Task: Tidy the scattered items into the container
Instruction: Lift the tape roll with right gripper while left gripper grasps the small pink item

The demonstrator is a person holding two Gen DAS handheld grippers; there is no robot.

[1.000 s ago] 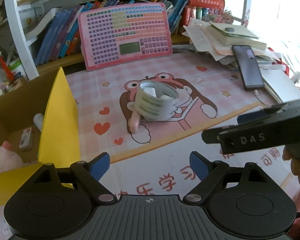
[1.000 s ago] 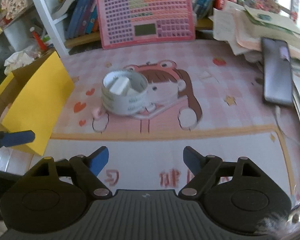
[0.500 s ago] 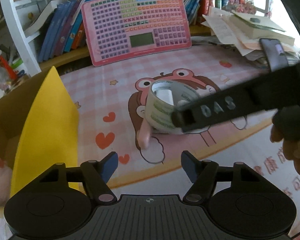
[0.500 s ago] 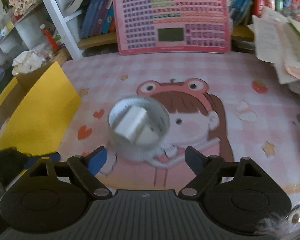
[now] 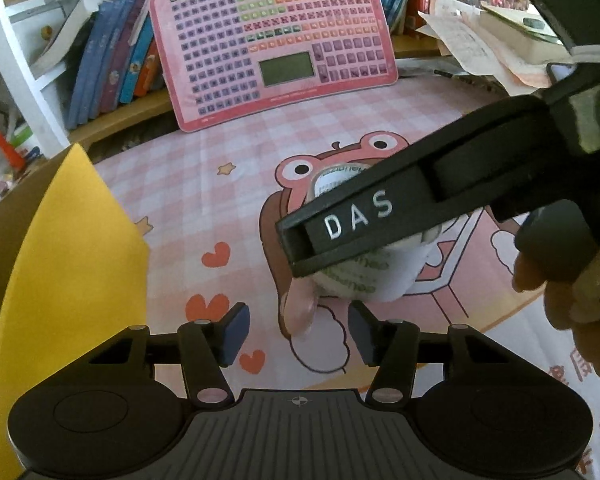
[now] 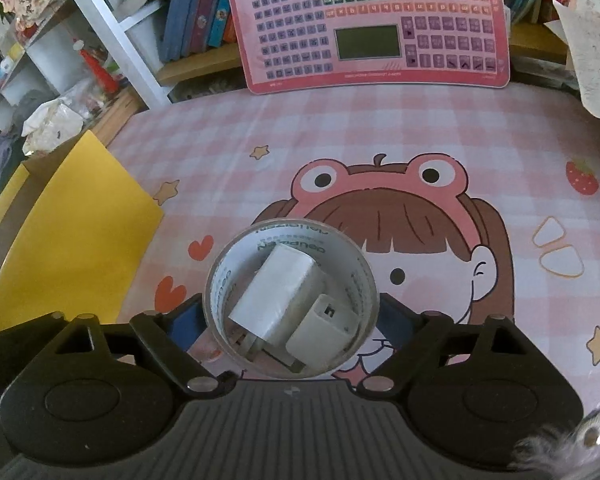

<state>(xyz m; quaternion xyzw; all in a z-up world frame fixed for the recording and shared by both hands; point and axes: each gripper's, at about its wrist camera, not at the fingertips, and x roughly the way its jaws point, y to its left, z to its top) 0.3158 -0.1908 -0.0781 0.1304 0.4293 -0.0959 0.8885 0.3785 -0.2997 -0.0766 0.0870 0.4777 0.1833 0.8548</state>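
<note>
A wide ring-shaped roll of clear glossy tape (image 6: pixel 292 304) stands on the desk's pink checked cartoon mat (image 6: pixel 420 132), with two white boxy plastic charger plugs (image 6: pixel 276 292) lying inside it. The right hand-held gripper (image 6: pixel 290 320), angled downward, straddles the roll, blue pads at either side; whether they press it I cannot tell. The left hand-held gripper (image 5: pixel 298 334) is closing with nothing between its pads, above a small pink oblong thing (image 5: pixel 298 312). Only the left view shows that thing; only the right shows the plugs. The yellow-flapped cardboard box (image 5: pixel 72 264) sits at the left.

Pink checked mat (image 6: pixel 380 128) (frog cartoon), yellow box flap (image 6: pixel 72 232).
</note>
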